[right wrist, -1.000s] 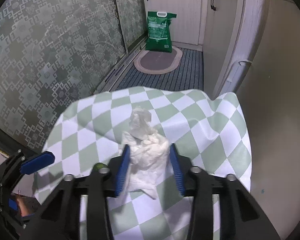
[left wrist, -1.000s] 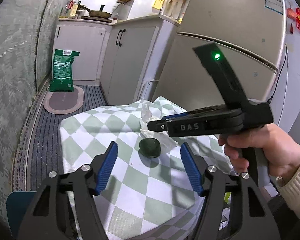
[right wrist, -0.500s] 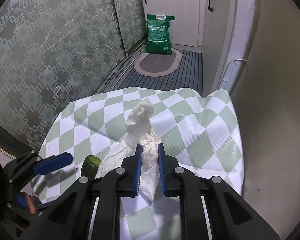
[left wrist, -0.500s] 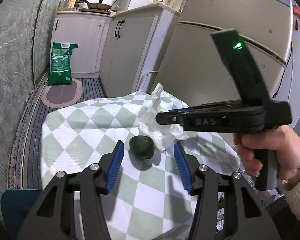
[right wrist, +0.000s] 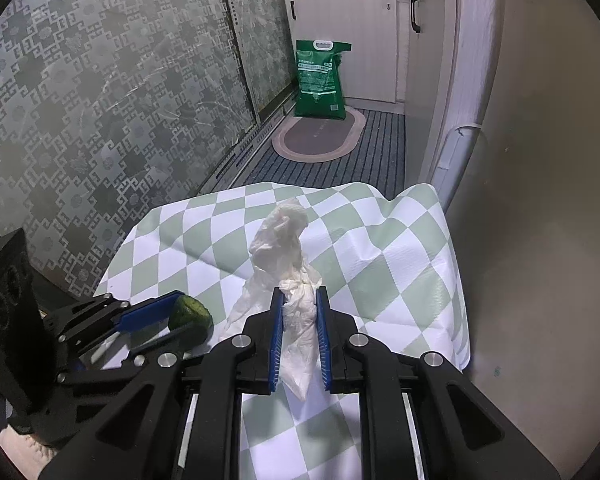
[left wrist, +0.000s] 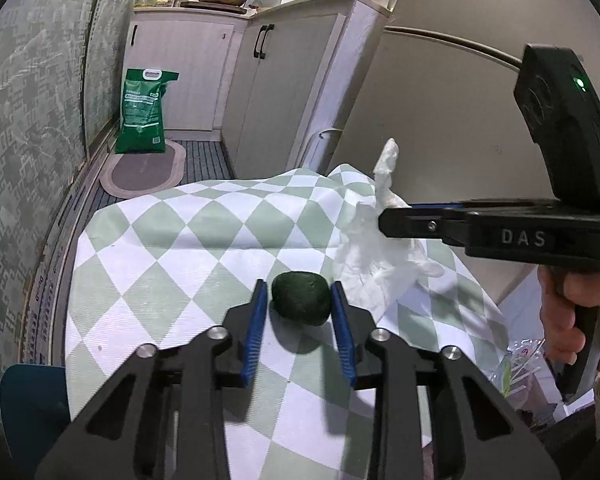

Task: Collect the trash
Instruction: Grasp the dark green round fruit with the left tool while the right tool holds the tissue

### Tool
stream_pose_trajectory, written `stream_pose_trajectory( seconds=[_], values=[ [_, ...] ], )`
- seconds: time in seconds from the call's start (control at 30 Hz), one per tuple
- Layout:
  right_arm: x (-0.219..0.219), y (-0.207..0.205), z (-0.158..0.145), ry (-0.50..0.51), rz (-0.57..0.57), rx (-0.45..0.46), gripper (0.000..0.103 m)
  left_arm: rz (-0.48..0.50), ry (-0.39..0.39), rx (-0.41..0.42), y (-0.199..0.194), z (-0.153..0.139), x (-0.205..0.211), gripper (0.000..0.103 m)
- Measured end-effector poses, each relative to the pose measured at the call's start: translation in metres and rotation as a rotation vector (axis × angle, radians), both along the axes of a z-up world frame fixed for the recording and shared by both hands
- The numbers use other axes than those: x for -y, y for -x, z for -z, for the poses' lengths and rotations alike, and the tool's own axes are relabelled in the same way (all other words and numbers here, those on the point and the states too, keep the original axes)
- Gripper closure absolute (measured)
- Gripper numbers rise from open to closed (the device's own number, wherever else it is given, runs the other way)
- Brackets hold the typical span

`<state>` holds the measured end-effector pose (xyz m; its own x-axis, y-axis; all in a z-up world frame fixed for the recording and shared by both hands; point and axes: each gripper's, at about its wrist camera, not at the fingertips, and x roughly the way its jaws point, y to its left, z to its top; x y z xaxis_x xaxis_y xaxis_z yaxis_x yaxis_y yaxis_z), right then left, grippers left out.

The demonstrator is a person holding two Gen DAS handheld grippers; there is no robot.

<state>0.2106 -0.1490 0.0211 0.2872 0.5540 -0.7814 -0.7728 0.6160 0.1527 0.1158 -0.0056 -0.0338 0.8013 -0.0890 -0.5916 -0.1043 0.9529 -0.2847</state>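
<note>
Right now your left gripper [left wrist: 300, 304] sits low over the near part of the surface [left wrist: 180, 240], its blue pads [left wrist: 255, 324] narrowed around a dark green lime [left wrist: 300, 298]; whether the pads press the fruit or just flank it, you cannot tell from either view. From the right wrist view the lime [right wrist: 191, 315] rests on the checked green-and-white tablecloth [right wrist: 400, 272] near the surface's left edge, with the left gripper [right wrist: 156, 320] reaching in from that side.

Your right gripper [right wrist: 299, 320] is clamped on a crumpled white tissue [right wrist: 288, 264], the paper pinched between its blue pads [right wrist: 277, 336] and its twisted top standing up above them. In the left wrist view the tissue [left wrist: 380, 248] hangs just beside the lime, toward the surface's right edge, held by the right gripper [left wrist: 396, 220] in your right hand [left wrist: 576, 312].

Beyond the surface's far edge lie an oval floor mat [right wrist: 320, 138] and a green sack [right wrist: 320, 80] standing against white cabinets [left wrist: 204, 80].
</note>
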Motion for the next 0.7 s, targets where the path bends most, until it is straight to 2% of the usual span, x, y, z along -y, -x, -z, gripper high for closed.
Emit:
stream_pose_trajectory(
  seconds=[0.2, 0.37, 0.7],
  values=[
    [-0.001, 0.003, -0.001, 0.005, -0.007, 0.009, 0.088, -0.001, -0.009, 0.005, 0.002, -0.001, 0.001, 0.072],
    [-0.004, 0.006, -0.004, 0.008, -0.009, 0.024, 0.088, -0.013, -0.002, 0.046, 0.012, -0.008, -0.006, 0.072],
    [-0.015, 0.016, -0.010, 0.005, -0.030, 0.039, 0.088, -0.067, 0.008, 0.085, 0.039, -0.022, -0.033, 0.072]
  ],
)
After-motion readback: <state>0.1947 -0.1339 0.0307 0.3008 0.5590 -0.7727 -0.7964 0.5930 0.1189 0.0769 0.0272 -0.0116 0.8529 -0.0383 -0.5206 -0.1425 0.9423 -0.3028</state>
